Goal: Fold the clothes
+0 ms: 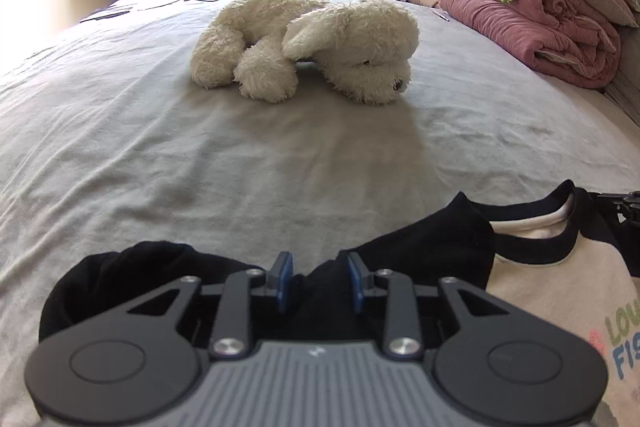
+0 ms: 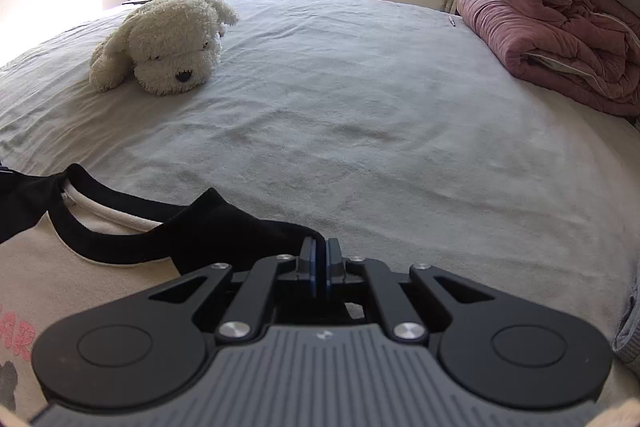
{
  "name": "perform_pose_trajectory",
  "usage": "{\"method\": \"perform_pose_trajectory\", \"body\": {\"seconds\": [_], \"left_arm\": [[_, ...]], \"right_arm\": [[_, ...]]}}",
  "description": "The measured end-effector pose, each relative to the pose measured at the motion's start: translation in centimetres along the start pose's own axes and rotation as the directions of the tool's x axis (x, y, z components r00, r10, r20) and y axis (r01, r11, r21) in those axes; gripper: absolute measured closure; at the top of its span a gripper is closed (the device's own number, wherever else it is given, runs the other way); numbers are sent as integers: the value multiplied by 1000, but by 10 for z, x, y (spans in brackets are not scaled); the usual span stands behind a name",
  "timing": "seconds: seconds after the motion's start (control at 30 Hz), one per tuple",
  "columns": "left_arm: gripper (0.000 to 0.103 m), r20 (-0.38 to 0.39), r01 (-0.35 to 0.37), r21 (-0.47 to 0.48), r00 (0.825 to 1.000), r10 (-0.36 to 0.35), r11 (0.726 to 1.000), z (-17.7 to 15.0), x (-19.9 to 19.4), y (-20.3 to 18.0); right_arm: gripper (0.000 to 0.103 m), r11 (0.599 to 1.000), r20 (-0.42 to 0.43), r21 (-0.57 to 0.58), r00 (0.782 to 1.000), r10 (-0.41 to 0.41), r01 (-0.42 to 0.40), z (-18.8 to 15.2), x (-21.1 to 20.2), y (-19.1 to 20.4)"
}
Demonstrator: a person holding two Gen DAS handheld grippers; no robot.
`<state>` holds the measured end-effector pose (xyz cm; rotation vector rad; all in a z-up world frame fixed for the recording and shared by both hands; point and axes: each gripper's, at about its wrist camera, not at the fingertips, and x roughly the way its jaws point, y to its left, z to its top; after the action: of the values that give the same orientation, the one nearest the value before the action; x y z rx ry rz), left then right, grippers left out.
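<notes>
Black-sleeved cream raglan shirt (image 1: pixel 560 291) lies at the near edge of the grey bed (image 1: pixel 280 147). Left hand-held gripper (image 1: pixel 320 283) straddles one black sleeve, fingers spread; right hand-held gripper (image 2: pixel 320 267) is pressed together at the other sleeve's edge, apparently pinching it. Likely a sleeve fold: left must close first.

both grippers look identical tbh: left gripper (image 1: pixel 320 281) and right gripper (image 2: pixel 320 269) each have a ribbed grey body with a tiny white logo, matte black linkage arms, round black end discs, shiny silver screws and blue finger pads
</notes>
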<state>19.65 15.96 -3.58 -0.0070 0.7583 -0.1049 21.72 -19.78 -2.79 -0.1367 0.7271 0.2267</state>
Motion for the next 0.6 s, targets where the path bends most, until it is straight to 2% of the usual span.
{"method": "perform_pose_trajectory", "body": {"seconds": [0.07, 0.13, 0.2, 0.33, 0.37, 0.4, 0.47, 0.5, 0.53, 0.57, 0.6], "left_arm": [[51, 24, 12, 25, 1000, -13, 1000, 4, -2, -4], [44, 58, 59, 52, 996, -62, 997, 8, -6, -7], [43, 47, 106, 68, 993, -110, 992, 11, -1, -10], [46, -20, 195, 61, 981, -194, 979, 14, 17, -16], [51, -41, 209, 48, 977, -207, 977, 14, 22, -18], [51, -46, 212, 41, 977, -210, 976, 13, 26, -20], [52, -51, 213, 37, 976, -211, 976, 11, 29, -26], [56, -56, 217, 34, 975, -215, 976, 11, 28, -28], [78, -60, 221, 31, 974, -219, 975, 11, 27, -29], [98, -66, 219, 22, 974, -217, 976, 12, 27, -31], [98, -62, 198, 11, 979, -197, 980, 13, 25, -34]], "right_arm": [[91, 1000, 12, 7, 1000, 11, -12, -3, 2, -1], [70, 999, 33, 32, 999, 43, -44, -4, -3, -6], [55, 995, 64, 45, 994, 89, -92, -4, -8, -10], [54, 981, 102, 26, 976, 190, -193, 1, -12, -9], [54, 981, 100, 11, 977, 190, -192, 2, -10, -5], [54, 985, 99, -5, 980, 174, -174, 1, -10, 0], [58, 990, 99, -37, 985, 141, -138, 0, -8, 9], [74, 991, 99, -52, 987, 124, -119, 0, -8, 14], [85, 993, 100, -68, 989, 107, -101, 0, -7, 19], [88, 993, 100, -84, 991, 90, -82, -1, -7, 23], [99, 993, 101, -100, 992, 74, -63, -1, -6, 28]]}}
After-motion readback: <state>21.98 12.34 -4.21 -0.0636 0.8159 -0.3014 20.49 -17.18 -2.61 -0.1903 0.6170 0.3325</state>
